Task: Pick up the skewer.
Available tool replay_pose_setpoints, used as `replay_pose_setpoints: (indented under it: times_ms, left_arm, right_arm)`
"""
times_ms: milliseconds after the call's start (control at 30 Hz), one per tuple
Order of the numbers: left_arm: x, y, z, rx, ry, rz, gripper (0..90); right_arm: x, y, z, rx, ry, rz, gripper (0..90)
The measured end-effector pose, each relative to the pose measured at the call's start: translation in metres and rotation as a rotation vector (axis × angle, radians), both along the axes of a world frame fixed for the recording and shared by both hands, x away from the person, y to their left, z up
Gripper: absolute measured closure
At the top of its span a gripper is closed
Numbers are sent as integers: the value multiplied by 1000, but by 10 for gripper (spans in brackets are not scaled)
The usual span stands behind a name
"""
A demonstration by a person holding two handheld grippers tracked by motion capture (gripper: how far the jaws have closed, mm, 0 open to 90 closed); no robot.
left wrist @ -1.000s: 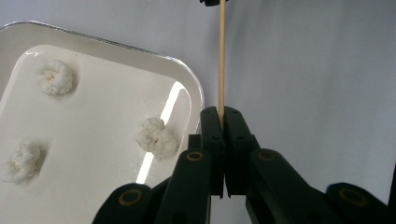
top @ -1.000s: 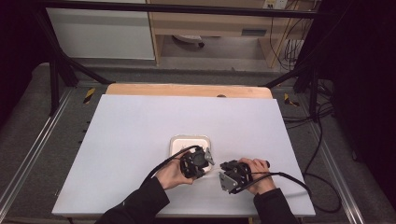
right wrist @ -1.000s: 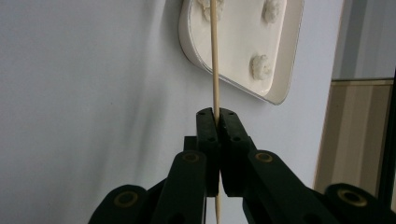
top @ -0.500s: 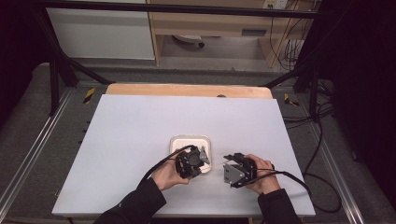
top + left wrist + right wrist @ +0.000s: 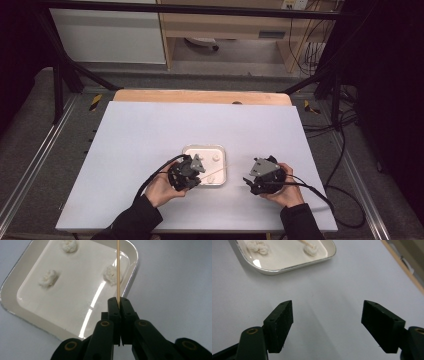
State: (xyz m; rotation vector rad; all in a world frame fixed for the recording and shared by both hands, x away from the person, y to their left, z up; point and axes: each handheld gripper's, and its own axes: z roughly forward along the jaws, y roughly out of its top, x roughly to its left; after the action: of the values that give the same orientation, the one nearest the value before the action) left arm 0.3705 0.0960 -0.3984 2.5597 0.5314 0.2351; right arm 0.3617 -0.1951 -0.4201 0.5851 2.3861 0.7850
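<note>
Two risks stand out. The white tray [image 5: 204,151], unsecured on the table, could slide. The left gripper [image 5: 118,301], clamped on the thin skewer [image 5: 117,270] over a white lump [image 5: 110,275], could snap it. The right gripper [image 5: 327,315], its jaws having just opened with nothing between them, offers no support.

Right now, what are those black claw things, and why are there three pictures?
A person holds a two-jaw grabbing tool in each hand. One picture looks down from above the white table; the other two come from small cameras riding on each tool. The left gripper pinches a thin wooden skewer, pointing over a white tray with three small white lumps. The right gripper has just been opening, with nothing between its jaws, beside the tray.
</note>
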Motion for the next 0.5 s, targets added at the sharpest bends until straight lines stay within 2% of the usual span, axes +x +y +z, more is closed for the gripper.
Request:
replay_pose_setpoints:
  times_ms: [100, 300, 367, 500]
  left_arm:
    - [-3, 13, -1, -38, -11, 29, 886]
    - [-11, 39, -2, -105, -35, 95, 887]
    - [-14, 47, -3, -127, -42, 116, 886]
    - [-18, 61, -6, -167, -60, 157, 886]
  right_arm:
    - [1, -3, -3, 38, 68, -42, 198]
    - [2, -8, -8, 112, 138, -107, 102]
    - [3, -8, -8, 122, 172, -123, 57]
    - [4, -6, -7, 148, 188, -130, 33]
